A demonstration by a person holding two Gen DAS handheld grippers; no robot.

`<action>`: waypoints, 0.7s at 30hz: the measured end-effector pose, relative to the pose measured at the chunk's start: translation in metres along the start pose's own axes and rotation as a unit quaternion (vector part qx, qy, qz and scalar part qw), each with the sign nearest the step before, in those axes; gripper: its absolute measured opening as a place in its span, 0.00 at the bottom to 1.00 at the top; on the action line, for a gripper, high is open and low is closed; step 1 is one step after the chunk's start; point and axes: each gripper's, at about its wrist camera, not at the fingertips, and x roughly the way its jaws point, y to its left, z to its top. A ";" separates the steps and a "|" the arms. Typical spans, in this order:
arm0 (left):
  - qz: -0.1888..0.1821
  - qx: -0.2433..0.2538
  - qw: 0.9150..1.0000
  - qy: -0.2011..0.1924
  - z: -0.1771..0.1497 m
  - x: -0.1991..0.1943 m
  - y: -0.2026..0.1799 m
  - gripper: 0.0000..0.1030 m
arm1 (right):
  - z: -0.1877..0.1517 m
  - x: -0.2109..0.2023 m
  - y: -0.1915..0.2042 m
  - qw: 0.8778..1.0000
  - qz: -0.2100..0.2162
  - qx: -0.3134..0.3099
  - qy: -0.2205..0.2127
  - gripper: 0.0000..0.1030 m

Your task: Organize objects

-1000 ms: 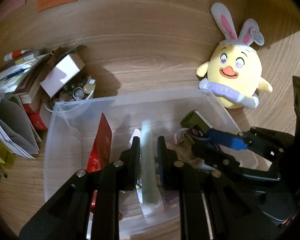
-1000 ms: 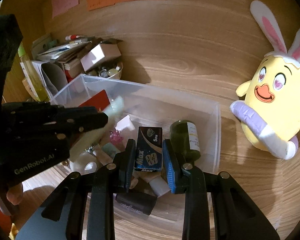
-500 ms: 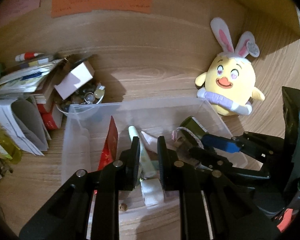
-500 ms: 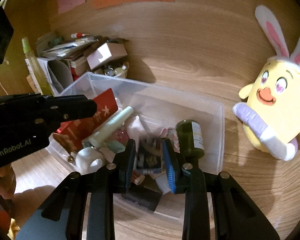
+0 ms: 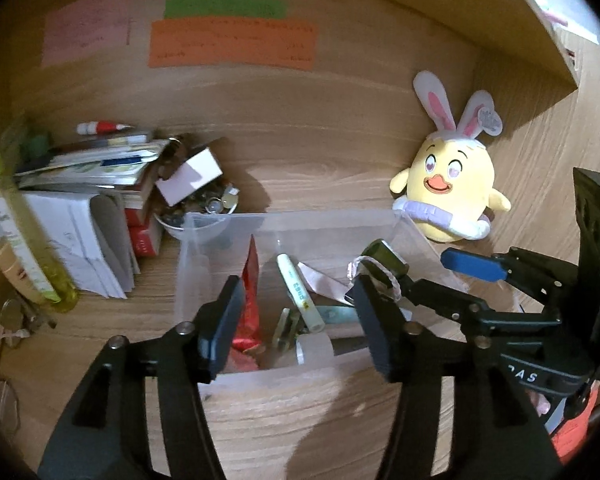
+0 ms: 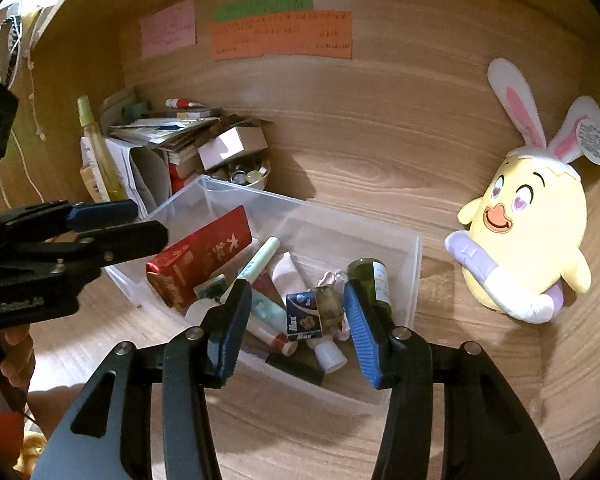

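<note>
Right wrist view: showed both grippers, left (image 6: 140,220) and right (image 6: 296,320), jaws opening with nothing between them, poised above the clear bin (image 6: 416,264), seemingly because pale tube (image 6: 256,264) and small blue box (image 6: 302,318) lay dropped inside.

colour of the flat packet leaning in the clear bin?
Red packet with gold print; clearest in the right wrist view.

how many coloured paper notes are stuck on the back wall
3: a pink note on the left, a green strip to its right, and an orange note directly below the green one. More may be out of view.
</note>
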 end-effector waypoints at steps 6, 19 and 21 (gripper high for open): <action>0.012 0.006 1.000 -0.012 -0.013 -0.013 0.000 0.72 | -0.007 -0.013 0.003 1.000 -0.003 0.002 -0.010 0.54; 0.027 0.015 0.999 -0.020 -0.037 -0.023 -0.004 0.94 | -0.023 -0.042 0.011 0.999 -0.016 0.002 -0.047 0.82; 0.032 0.013 0.999 -0.022 -0.041 -0.024 -0.004 0.95 | -0.026 -0.044 0.011 0.999 -0.016 0.003 -0.050 0.84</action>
